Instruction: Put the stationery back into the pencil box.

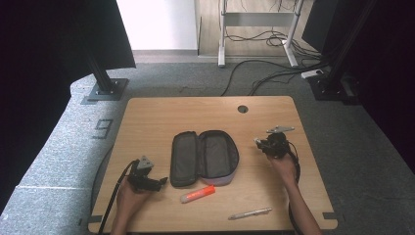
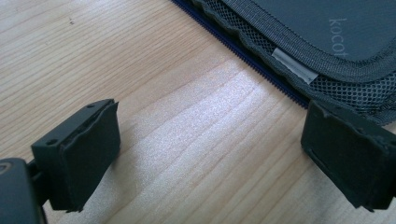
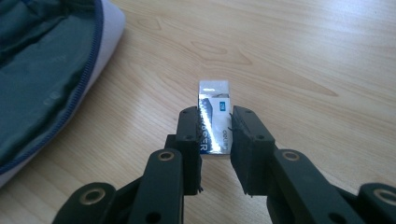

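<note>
The right gripper has its two black jaws closed tight on a small white rectangular eraser in a blue-and-white printed sleeve, which sticks out forward past the pads just above the light wooden table; in the high view this gripper sits right of the case, near the table's right edge. The left gripper has its jaws spread wide with nothing between them, bare wood grain showing in the gap, and its right pad sits just beside the case's zipper edge; from above it is at the front left. The dark grey fabric pencil case with a lilac outer shell lies unzipped and flat in the middle of the table, both halves looking empty, with mesh lining and a blue zipper. In front of it lie an orange-capped white marker and, further right, a slim silver pen, apart from each other.
</note>
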Action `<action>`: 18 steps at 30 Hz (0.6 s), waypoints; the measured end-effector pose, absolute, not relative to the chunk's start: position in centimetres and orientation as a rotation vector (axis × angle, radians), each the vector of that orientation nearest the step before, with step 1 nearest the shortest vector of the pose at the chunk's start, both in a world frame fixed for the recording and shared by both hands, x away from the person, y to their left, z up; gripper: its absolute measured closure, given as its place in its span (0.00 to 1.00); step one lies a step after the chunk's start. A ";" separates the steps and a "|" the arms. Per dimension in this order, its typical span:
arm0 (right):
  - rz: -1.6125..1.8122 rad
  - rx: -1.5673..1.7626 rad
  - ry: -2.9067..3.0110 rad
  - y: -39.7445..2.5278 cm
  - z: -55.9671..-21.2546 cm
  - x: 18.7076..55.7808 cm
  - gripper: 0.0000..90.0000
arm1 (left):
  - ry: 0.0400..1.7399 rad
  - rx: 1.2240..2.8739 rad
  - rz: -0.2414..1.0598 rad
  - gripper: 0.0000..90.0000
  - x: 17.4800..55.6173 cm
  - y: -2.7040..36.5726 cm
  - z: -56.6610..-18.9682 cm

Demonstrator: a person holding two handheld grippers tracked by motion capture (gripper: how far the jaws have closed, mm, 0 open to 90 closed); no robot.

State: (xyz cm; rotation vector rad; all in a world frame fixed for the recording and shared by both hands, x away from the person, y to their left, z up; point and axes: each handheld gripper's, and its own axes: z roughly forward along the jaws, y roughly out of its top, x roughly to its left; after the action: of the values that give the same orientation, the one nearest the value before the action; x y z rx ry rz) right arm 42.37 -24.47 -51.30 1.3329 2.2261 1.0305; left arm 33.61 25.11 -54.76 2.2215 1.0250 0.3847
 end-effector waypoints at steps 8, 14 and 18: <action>1.073 1.292 2.251 -23.8 -50.2 41.9 0.80 | 1.025 2.221 0.385 0.05 33.6 25.1 -54.8; 1.100 1.259 2.266 -23.1 -49.5 41.7 0.80 | 1.025 2.221 0.385 0.05 33.6 25.1 -54.8; 1.107 1.240 2.275 -22.7 -49.0 41.6 0.80 | 1.025 2.221 0.384 0.05 33.6 25.1 -54.8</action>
State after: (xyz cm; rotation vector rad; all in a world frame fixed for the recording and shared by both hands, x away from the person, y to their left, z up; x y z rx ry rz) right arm 41.59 -22.65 -49.04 1.2400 2.2748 1.1070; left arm 33.61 25.12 -54.76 2.2215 1.0247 0.3837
